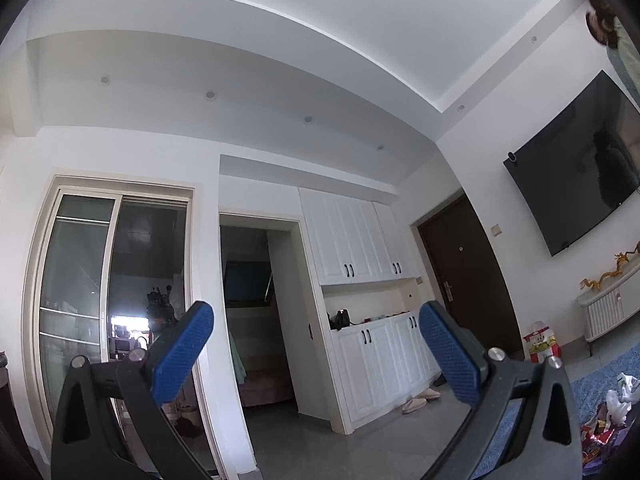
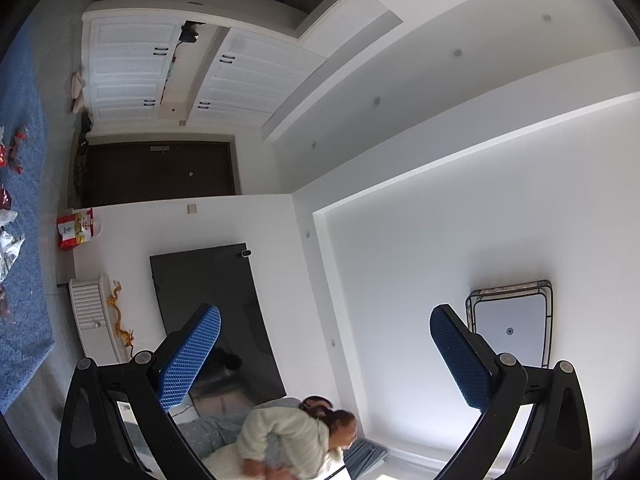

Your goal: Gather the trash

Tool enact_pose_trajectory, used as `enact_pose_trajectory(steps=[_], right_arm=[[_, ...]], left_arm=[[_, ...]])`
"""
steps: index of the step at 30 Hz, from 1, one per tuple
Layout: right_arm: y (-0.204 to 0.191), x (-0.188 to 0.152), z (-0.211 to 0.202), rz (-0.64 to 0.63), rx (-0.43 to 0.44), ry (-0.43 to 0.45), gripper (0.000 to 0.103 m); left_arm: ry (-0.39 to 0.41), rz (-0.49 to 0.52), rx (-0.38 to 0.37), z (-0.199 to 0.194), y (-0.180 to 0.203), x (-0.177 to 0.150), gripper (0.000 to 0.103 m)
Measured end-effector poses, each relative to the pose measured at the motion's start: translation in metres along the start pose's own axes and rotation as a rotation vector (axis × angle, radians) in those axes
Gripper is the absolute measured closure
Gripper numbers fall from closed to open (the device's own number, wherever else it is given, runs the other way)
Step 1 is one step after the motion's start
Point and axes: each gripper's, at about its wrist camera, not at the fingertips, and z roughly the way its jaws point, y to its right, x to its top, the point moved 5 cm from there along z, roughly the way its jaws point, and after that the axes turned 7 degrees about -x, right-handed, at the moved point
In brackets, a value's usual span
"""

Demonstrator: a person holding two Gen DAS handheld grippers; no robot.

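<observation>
left gripper jaws wide apart, empty, aimed at white cupboards | right gripper jaws wide apart, empty, rolled sideways toward ceiling | crumpled red and white wrappers strewn on blue carpet, lower right of frame | judged: collecting not begun, all litter left

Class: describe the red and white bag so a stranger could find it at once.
Start at the dark front door. On the floor by its right side, below the wall television, stands the bag. Unlike the crumpled wrappers on the blue rug, it stands upright.
</observation>
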Motion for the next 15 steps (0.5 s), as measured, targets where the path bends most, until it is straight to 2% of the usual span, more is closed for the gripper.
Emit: enact_pose_trajectory(steps=[15], right_arm=[[-0.0025, 0.0031, 0.0014, 0.01, 0.009, 0.003, 0.0]], left_arm=[[-0.009, -0.021, -0.013, 0.0013, -0.0063, 0.0021, 0.0]])
